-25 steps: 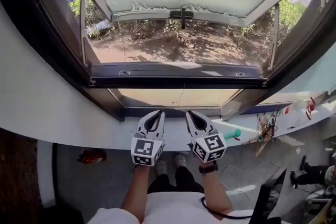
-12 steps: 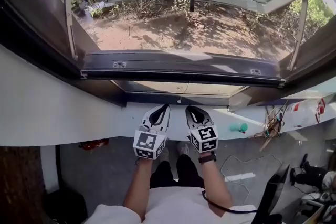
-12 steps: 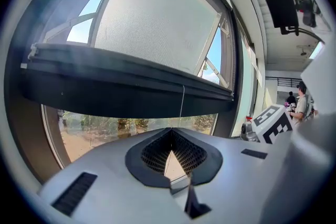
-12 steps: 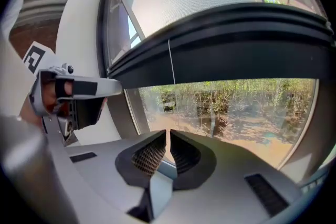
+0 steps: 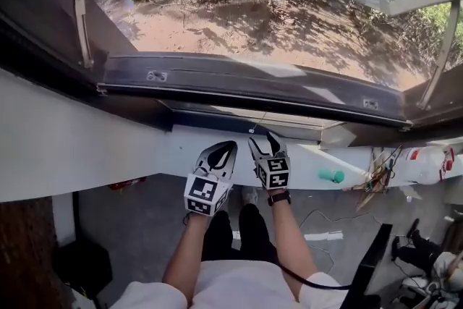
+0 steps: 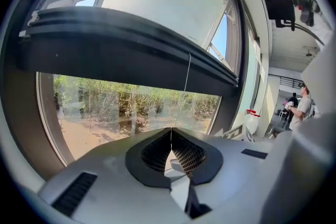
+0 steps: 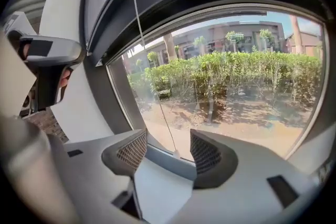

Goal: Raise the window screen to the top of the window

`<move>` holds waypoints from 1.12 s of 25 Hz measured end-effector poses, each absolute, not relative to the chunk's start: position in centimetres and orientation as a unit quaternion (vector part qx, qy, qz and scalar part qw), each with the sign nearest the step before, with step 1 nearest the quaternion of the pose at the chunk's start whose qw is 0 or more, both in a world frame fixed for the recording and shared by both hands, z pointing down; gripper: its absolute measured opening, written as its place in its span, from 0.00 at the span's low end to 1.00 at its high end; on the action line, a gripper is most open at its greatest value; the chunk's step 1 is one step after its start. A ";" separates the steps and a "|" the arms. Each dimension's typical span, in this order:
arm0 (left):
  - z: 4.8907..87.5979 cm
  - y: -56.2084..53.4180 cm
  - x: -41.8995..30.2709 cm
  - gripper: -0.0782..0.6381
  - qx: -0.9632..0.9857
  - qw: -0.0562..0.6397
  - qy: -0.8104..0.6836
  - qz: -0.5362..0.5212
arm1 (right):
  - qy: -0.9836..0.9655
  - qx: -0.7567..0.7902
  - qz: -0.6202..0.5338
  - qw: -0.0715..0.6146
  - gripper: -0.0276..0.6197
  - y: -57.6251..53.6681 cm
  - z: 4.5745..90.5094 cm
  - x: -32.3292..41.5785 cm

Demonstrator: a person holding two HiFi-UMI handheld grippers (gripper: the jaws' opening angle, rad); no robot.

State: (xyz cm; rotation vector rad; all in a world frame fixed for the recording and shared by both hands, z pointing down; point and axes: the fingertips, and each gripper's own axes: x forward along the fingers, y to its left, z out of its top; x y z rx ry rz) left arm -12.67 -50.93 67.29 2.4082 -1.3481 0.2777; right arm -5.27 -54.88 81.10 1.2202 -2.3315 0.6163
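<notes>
– Where's the window screen (image 5: 253, 87) at?
– It's a dark ridged bar sitting above the lower pane (image 6: 131, 113), with a thin cord (image 7: 152, 77) dangling to the sill (image 5: 188, 141). Left gripper (image 6: 170, 132) is pressed together on nothing. Right gripper (image 7: 168, 144) just spread wide, cord end in the gap, untouched.

White, black-padded left hand-held gripper (image 5: 232, 145) and right hand-held gripper (image 5: 261, 140), marker cubes (image 5: 203, 193); white shirt (image 5: 224, 287), black wristband (image 5: 278, 197).
</notes>
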 end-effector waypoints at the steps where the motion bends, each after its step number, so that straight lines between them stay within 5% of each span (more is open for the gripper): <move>1: 67.8 -50.9 -12.5 0.11 0.853 0.183 -0.477 0.106 | -0.847 0.436 0.223 0.209 0.39 -55.4 81.5 -5.6; 18: 72.0 -49.9 -11.9 0.11 0.832 0.223 -0.496 0.109 | -0.881 0.337 0.264 0.202 0.38 -57.5 88.4 -9.9; 21: 72.0 -49.6 -11.6 0.11 0.832 0.227 -0.495 0.107 | -0.878 0.329 0.270 0.219 0.03 -56.4 89.3 -9.9; 28: 71.5 -49.8 -11.2 0.11 0.835 0.238 -0.488 0.091 | -0.874 0.354 0.251 0.218 0.03 -55.7 90.2 -9.2</move>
